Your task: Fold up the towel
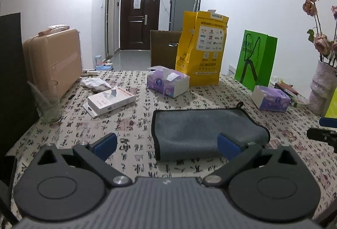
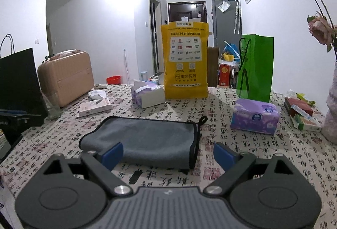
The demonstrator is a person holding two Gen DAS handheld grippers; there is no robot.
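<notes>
Hovering low, the left gripper (image 1: 167, 145) and right gripper (image 2: 168, 154) both have jaws spread wide, holding nothing. Just beyond lies the folded grey towel (image 2: 145, 138) on the patterned tablecloth (image 2: 252, 155); farther back, 2 purple tissue packs (image 2: 256, 116).

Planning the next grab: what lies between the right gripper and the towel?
Nothing: in the right wrist view only bare patterned tablecloth separates the open right gripper from the folded grey towel.

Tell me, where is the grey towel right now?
The grey towel lies folded on the patterned tablecloth, just ahead of both open grippers, with a purple tissue pack to its right.
</notes>
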